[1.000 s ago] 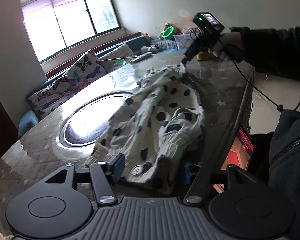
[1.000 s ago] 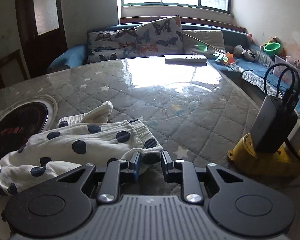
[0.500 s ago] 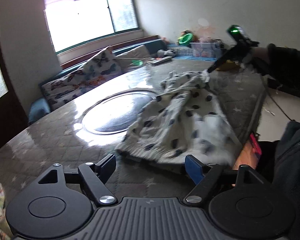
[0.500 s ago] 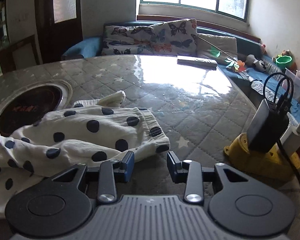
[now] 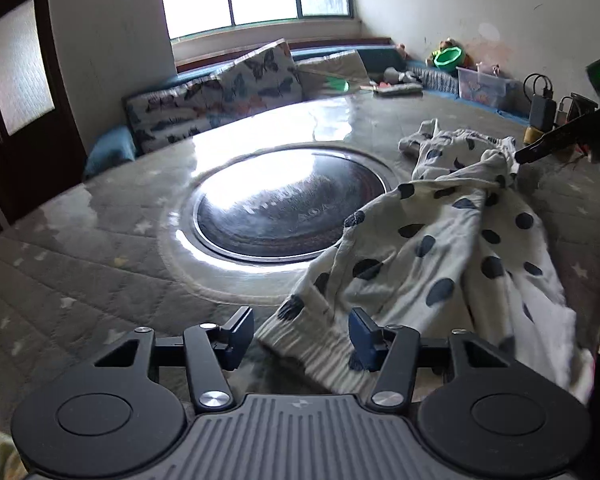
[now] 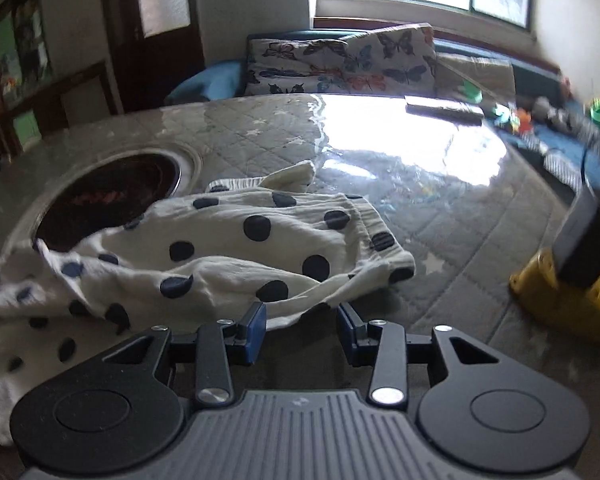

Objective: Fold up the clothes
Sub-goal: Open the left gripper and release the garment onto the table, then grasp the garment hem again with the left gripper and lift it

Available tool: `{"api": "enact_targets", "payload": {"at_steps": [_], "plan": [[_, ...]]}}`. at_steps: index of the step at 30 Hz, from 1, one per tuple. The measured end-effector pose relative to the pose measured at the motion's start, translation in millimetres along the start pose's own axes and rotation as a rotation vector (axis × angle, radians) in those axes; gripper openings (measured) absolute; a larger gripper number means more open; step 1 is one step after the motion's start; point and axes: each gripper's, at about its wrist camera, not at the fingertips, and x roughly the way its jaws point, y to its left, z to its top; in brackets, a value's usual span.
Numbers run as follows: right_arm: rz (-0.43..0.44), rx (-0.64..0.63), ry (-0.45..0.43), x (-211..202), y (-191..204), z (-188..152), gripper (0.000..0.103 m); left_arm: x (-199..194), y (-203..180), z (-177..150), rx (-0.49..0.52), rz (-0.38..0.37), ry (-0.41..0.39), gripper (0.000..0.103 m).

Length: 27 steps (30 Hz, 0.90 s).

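We can read no brand, label or writing anywhere; the small mark on each gripper's ribbed housing is too small to make out. The task's thing is a cream garment [image 5: 440,248] scattered with dark navy polka dots, with a ribbed, striped cuff or hem at its near edge in the lower centre of the left wrist view. It lies rumpled and loosely bunched on the quilted grey table cover [image 5: 80,280], which has pale stars under a glossy clear sheet. In the left wrist view it fills the right half of the frame, its edge overlapping the rim of the round dark inset [image 5: 292,208] at the centre of the table. In the right wrist view the garment [image 6: 220,256] spreads across the left and centre, blurred toward the lower left. The left gripper [image 5: 300,336] has its jaws spread, having just been closing, with the ribbed edge lying between them; its right pad sits against the cloth, but we see no pinch. The right gripper [image 6: 302,330] also stands parted, its jaws having just been opening, with a thin fold of the hem between or just ahead of the pads and not clamped. A yellow stand [image 6: 560,300] holding a dark device sits at the right of that frame.
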Motion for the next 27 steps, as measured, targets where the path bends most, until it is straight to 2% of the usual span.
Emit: {"api": "enact_targets", "payload": {"at_steps": [4,9,11,13,15,17,18,24,27], "plan": [[0.058,0.194,0.024,5,-29,1,0.039,17,-1,1,0.004,-0.018,0.026,0.056],[0.094,0.329,0.024,17,-45,1,0.039,22,-2,0,0.009,-0.027,0.025,0.056],[0.092,0.354,0.011,22,-46,4,0.038,21,-2,-1,0.005,-0.026,0.021,0.048],[0.100,0.382,0.007,29,-46,8,0.037,19,-1,-2,-0.004,-0.026,0.016,0.045],[0.105,0.386,0.012,33,-43,11,0.015,18,2,-1,-0.027,-0.030,0.008,0.047],[0.110,0.382,0.020,38,-38,14,0.010,17,5,-1,-0.046,-0.039,-0.006,0.047],[0.110,0.376,0.011,36,-36,16,0.007,16,6,-1,-0.051,-0.045,-0.014,0.050],[0.108,0.339,-0.052,20,-28,37,0.005,21,5,1,-0.046,-0.060,0.000,0.051],[0.102,0.314,-0.076,14,-21,55,0.005,25,7,1,-0.059,-0.064,0.005,0.044]]}}
